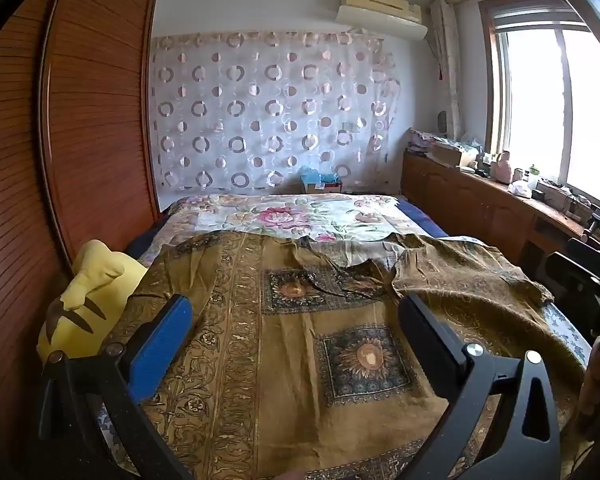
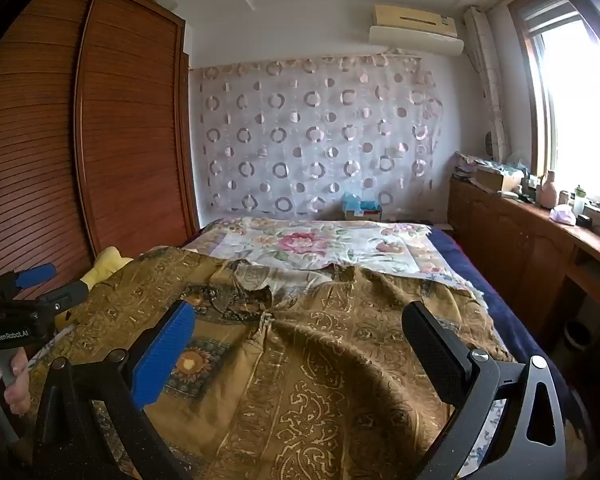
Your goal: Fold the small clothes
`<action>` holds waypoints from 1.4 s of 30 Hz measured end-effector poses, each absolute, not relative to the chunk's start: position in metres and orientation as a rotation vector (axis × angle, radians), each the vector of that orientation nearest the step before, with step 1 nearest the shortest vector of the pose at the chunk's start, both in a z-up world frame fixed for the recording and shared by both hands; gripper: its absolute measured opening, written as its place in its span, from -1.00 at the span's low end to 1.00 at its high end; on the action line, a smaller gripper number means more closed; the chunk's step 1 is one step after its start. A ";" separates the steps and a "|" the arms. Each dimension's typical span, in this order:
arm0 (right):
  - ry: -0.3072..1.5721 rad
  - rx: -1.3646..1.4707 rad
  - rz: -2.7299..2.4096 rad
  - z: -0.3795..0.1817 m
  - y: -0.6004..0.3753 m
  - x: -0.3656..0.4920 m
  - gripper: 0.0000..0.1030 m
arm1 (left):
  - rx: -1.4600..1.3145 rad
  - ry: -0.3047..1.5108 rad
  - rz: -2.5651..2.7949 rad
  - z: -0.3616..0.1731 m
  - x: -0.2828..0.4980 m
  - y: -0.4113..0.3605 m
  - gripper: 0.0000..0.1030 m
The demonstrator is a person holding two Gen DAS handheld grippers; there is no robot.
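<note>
A brown and gold patterned shirt (image 1: 300, 360) (image 2: 320, 360) lies spread flat on the bed, collar towards the far end and sleeves out to both sides. My left gripper (image 1: 294, 304) hovers open over the shirt's left half, nothing between its blue and black pads. In the right wrist view the left gripper (image 2: 70, 278) shows at the left edge, held by a hand (image 2: 16, 384). My right gripper (image 2: 300, 308) stands open above the shirt's right half, near the collar (image 2: 260, 292), and holds nothing. Part of its black frame (image 1: 588, 280) shows at the left wrist view's right edge.
A floral sheet (image 1: 280, 216) covers the bed beyond the shirt. A yellow plush toy (image 1: 92, 296) sits at the bed's left edge against a wooden wardrobe (image 1: 80, 120). A cluttered wooden cabinet (image 1: 480, 200) runs under the window on the right. A small box (image 1: 320, 184) stands at the bed head.
</note>
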State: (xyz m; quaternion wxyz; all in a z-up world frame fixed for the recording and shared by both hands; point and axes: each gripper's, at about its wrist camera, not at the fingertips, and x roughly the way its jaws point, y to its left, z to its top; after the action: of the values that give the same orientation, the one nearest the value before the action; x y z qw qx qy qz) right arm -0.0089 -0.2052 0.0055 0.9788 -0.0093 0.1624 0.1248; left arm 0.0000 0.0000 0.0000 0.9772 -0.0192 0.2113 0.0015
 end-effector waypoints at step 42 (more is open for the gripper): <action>0.342 -0.015 0.249 0.004 -0.206 -0.008 1.00 | -0.028 0.419 0.010 -0.001 -0.004 0.002 1.00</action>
State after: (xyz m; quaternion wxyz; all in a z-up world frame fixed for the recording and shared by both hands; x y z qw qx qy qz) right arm -0.0077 -0.2063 0.0043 0.9777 -0.0075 0.1698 0.1233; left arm -0.0041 0.0022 -0.0015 0.9781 -0.0139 0.2078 0.0048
